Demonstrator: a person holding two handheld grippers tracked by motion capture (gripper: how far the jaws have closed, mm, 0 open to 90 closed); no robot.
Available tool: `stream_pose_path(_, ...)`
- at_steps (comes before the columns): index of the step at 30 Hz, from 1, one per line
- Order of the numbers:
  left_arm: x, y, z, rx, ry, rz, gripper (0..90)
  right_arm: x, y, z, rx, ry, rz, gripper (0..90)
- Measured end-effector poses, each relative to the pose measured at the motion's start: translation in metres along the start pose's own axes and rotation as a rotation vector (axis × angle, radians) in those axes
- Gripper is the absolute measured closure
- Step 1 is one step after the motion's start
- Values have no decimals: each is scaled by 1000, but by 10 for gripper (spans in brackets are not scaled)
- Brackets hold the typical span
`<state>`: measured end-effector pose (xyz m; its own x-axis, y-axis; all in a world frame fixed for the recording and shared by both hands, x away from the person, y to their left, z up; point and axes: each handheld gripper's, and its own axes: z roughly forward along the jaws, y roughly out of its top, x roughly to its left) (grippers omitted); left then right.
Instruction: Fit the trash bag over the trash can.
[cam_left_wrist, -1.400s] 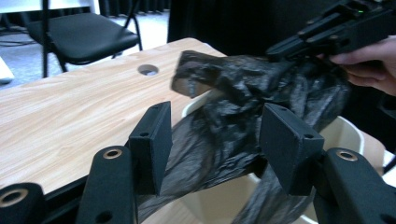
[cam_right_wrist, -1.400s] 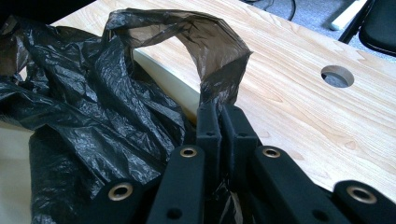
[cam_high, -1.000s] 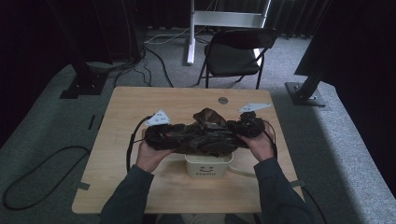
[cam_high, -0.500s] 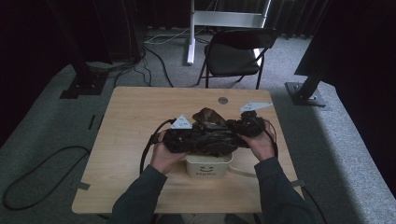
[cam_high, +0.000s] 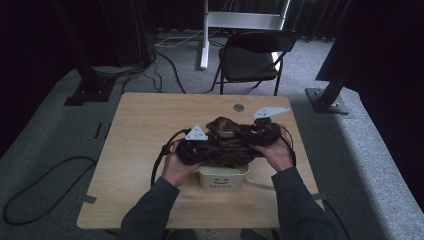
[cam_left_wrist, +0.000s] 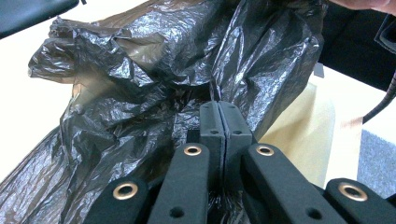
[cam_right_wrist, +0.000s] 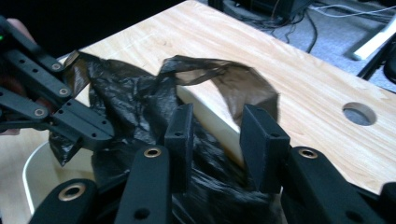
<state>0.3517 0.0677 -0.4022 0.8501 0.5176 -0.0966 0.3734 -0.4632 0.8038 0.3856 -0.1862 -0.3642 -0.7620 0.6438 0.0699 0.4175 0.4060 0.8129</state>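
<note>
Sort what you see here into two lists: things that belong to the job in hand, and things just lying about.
In the job:
- black bag
- white bin
- left gripper, shut on the bag
- right gripper, jaws just opened, bag between them

Lying about:
- chair
- floor cables
- table hole

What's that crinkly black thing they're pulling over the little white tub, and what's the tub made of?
The black bag looks like thin plastic film: glossy, heavily creased, brownish and see-through where stretched. The white tub seems moulded plastic, smooth and matte, with a rounded rim. The table shows pale wood grain, possibly laminate.
</note>
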Motion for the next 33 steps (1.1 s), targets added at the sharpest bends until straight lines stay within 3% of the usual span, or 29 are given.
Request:
stream_pose_path(9,1,-3,-2,-5,-4,2,900,12,4,11,40,63,-49,594)
stream_pose_path(11,0,-5,-4,-9,-8,1,900,15,5,13,65,53,-76,669)
stream_pose_path(12,0,-6,-4,-12,-10,0,900,16,5,14,87,42,-85,757)
stream_pose_path(14,-1,-8,-6,-12,-10,4,900,15,4,14,94,37,-88,790)
stream_pose_path(18,1,-12,-11,-7,-7,7,900,10,1,15,113,10,-75,889)
stream_pose_path(26,3,-23,-27,-17,4,1,900,-9,-9,8,98,-61,20,891)
stream_pose_path(33,6,-35,-40,-12,21,0,900,-21,-14,4,87,-98,65,891)
